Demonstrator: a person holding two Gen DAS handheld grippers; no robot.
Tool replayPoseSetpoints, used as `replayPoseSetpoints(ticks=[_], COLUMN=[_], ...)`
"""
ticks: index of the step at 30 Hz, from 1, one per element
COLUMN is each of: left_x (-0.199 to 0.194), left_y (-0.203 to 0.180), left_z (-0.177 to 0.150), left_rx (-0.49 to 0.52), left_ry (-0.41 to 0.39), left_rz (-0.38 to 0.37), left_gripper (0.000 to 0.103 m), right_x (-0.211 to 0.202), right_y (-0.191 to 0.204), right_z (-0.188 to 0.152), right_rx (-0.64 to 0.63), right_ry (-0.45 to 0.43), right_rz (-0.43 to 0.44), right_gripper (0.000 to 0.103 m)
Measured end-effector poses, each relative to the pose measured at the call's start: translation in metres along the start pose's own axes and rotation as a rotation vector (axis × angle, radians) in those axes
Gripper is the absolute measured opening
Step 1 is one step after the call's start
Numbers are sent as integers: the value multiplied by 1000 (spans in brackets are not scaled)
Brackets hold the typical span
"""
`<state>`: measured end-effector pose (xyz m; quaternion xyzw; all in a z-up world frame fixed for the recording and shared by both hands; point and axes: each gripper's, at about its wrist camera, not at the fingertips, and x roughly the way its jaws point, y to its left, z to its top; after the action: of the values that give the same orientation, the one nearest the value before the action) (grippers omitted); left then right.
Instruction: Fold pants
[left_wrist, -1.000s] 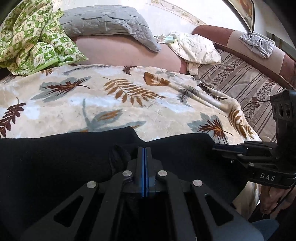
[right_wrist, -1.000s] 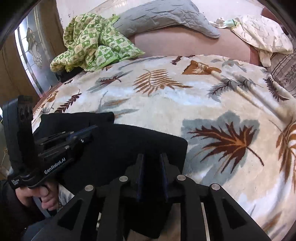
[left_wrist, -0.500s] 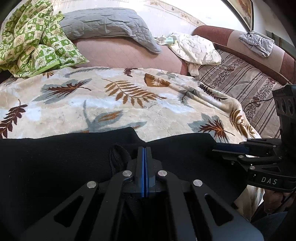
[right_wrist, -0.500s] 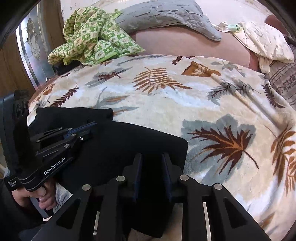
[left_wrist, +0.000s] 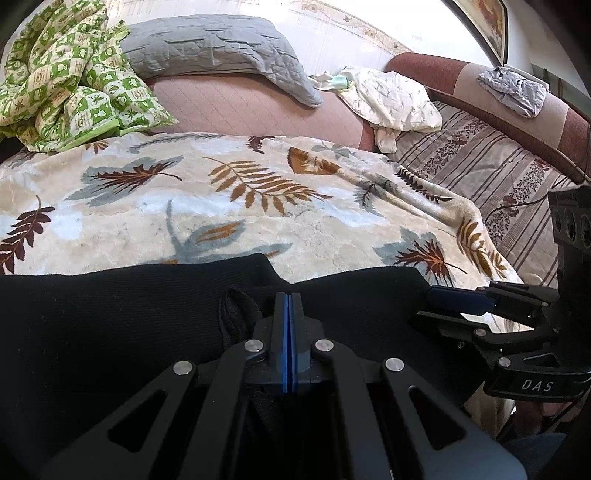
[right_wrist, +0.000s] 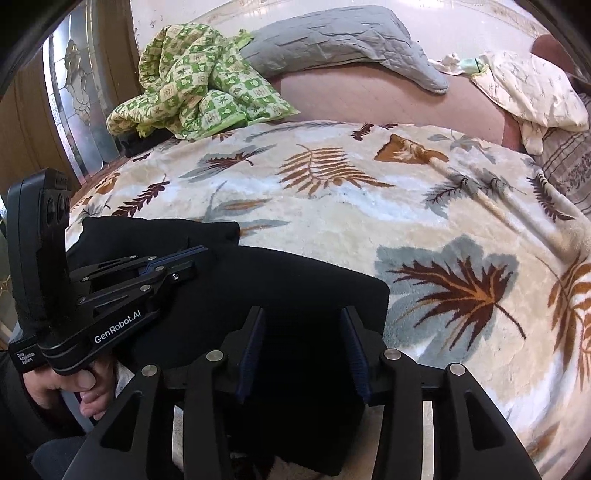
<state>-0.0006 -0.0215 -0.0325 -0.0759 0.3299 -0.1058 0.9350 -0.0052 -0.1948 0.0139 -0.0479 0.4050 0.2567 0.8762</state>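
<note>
The black pants (left_wrist: 110, 325) lie folded along the near edge of the leaf-patterned blanket (left_wrist: 221, 206); they also show in the right wrist view (right_wrist: 295, 280). My left gripper (left_wrist: 288, 299) is shut, its blue pads pressed together over the pants; whether cloth is pinched between them is hidden. It also shows at the left of the right wrist view (right_wrist: 199, 254). My right gripper (right_wrist: 303, 317) is open, its fingers spread over the right end of the pants. It also shows at the right of the left wrist view (left_wrist: 436, 295).
A green checked quilt (left_wrist: 66, 85) and a grey pillow (left_wrist: 221, 48) lie at the back. A cream cloth (left_wrist: 395, 99) sits on the brown couch back. A striped cover (left_wrist: 491, 173) lies to the right. A glass door (right_wrist: 77, 107) stands at the left.
My right gripper has opened: its fingers were close together on the pants and now stand wide apart. My left gripper stays shut in place.
</note>
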Motion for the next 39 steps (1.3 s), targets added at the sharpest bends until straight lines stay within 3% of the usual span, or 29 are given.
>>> replayPoseSetpoints(ticks=[4,6,8,9,11,13,16,19,21,22,27,29,36,39], left_x=[-4,-19,-53,-68,-109,-139,-175,-195,-197,-197,-167,-159,-161,-162], left_y=[3,2,-1,1,13,38,97,150,170,179,211,216,214,217], left_z=[6,10,7,4,-5,-15,-37,-61,-69,-72,-90,-95,-87,-94], left_rx=[-43,-43,-32,-31,-52,-146,-418,-691,-792,-840,-1065,-1103,-1061,-1037], left_ry=[49,91,55,23,-45,-69,-105,-166,-196,-207,-160,-161,-222,-217], left_rz=[-52,-92,-89,-75,-53,-27,-20,-25,-19,-17,-120,-144,-96,-19], left_gripper=[4,22,76,81,82,82,82,82,82,82,81,81,79,51], right_x=[0,0,0,0,0,-1,-4,-23,-38,-44,-45,-43,-39,-36], right_y=[-3,-5,-5,-5,-4,-3,-3,-9,-23,-31,-72,-79,-69,-66], right_z=[0,1,1,1,2,2,3,9,11,11,5,4,5,4], right_rx=[16,28,32,32,28,25,26,60,124,169,374,408,357,340], right_ry=[15,22,26,28,34,39,42,-47,-132,-166,-167,-156,-139,-121], right_rz=[20,30,31,31,28,25,27,9,-22,-41,-64,-50,-54,-67], right_gripper=[44,45,45,45,45,45,45,47,62,65,67,67,67,67])
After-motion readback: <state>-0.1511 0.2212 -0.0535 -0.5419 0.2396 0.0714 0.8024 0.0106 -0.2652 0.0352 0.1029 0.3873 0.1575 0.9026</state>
